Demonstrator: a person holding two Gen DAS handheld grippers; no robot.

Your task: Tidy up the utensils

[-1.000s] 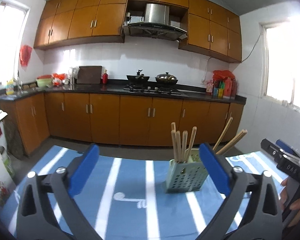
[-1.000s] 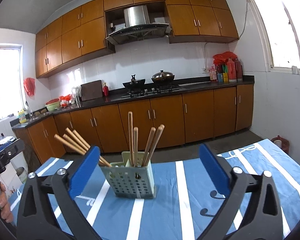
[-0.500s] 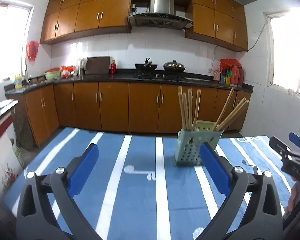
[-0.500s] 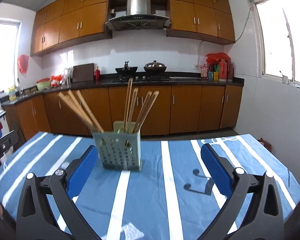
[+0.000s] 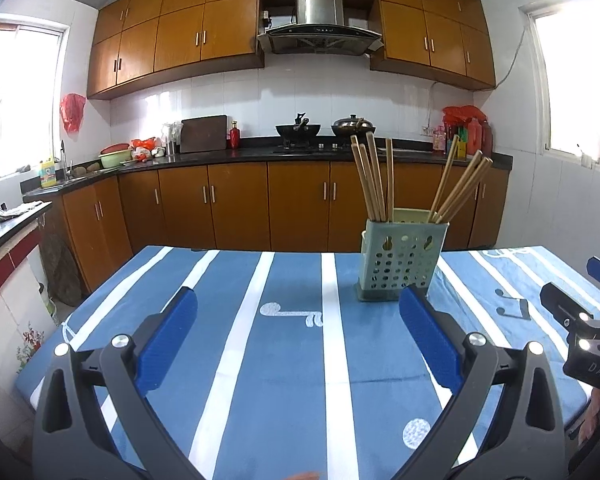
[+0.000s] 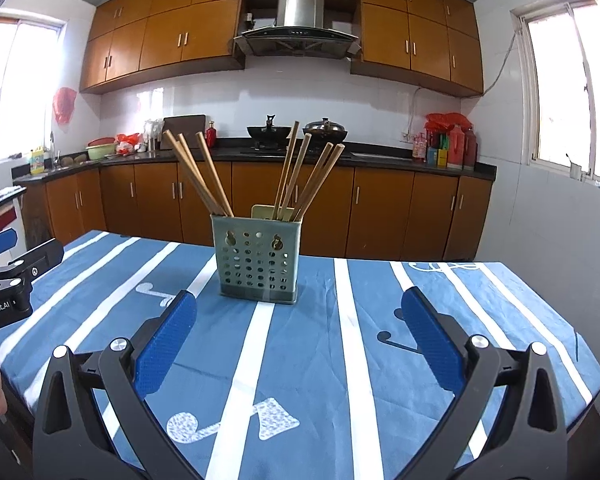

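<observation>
Green holder with holes point(image 6: 257, 259), full of wooden chopsticks point(image 6: 204, 178), standing on the blue striped cloth point(image 6: 340, 352). Left tongs point(image 5: 298, 334) and right tongs point(image 6: 299, 330) both wide apart, holding nothing. Kitchen cupboards point(image 6: 384, 208) behind.

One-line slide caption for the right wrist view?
Open right hand-held gripper faces a perforated holder of wooden chopsticks on a blue striped tablecloth.
</observation>
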